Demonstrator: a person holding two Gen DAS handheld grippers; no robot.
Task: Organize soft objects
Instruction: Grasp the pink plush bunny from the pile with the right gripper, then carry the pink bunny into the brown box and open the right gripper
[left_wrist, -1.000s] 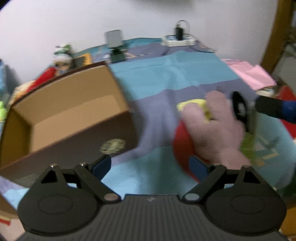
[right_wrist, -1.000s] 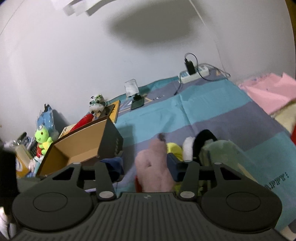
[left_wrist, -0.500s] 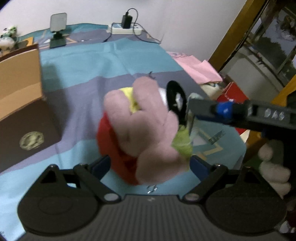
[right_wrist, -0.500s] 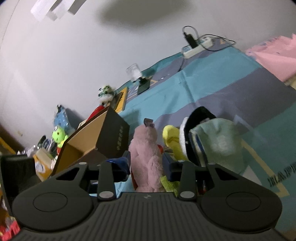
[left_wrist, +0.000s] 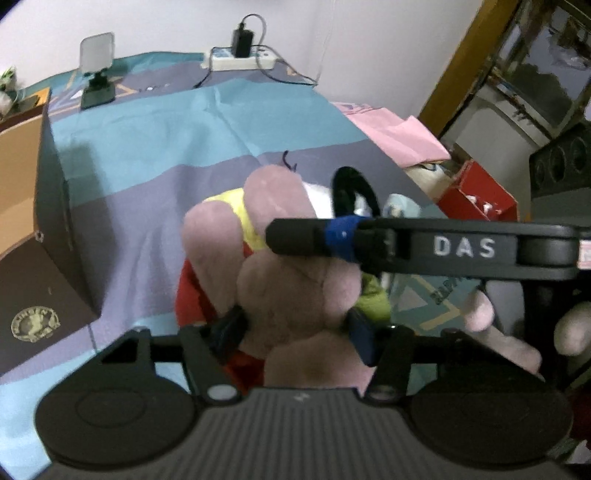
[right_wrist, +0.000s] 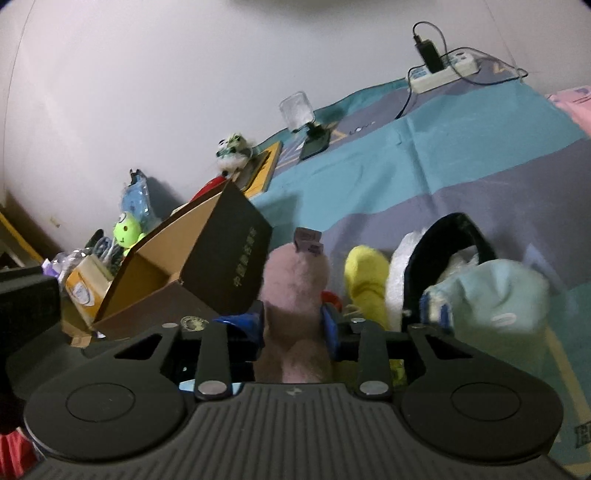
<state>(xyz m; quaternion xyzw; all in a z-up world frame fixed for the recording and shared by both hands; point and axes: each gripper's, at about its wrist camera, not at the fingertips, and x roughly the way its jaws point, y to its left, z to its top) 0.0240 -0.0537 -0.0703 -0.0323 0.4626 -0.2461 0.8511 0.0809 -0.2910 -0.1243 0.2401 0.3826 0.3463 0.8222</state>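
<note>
A pink plush toy (left_wrist: 288, 280) lies on a heap of soft toys on the striped blue cloth (left_wrist: 155, 147). My left gripper (left_wrist: 295, 332) has its jaws closing, and both blue pads press the plush's lower body. From the right, a finger of my right gripper (left_wrist: 303, 238) lies across the plush. In the right wrist view my right gripper (right_wrist: 293, 325) is closing too, with a limb of the pink plush (right_wrist: 295, 273) squeezed between its pads. Under and beside it lie a red toy (left_wrist: 192, 291), a yellow plush (right_wrist: 365, 277), a black-and-white plush (right_wrist: 443, 236) and a pale green one (right_wrist: 495, 295).
An open cardboard box (right_wrist: 177, 266) stands just left of the heap. Behind it are a green frog plush (right_wrist: 125, 232) and other clutter. A power strip (left_wrist: 240, 62) and a small stand (left_wrist: 96, 70) sit by the wall. Pink cloth (left_wrist: 395, 136) and a red box (left_wrist: 476, 192) lie to the right.
Both grippers came down onto the heap and narrowed from wide open onto the pink plush. The right gripper's finger now reaches across the plush in the left wrist view.
</note>
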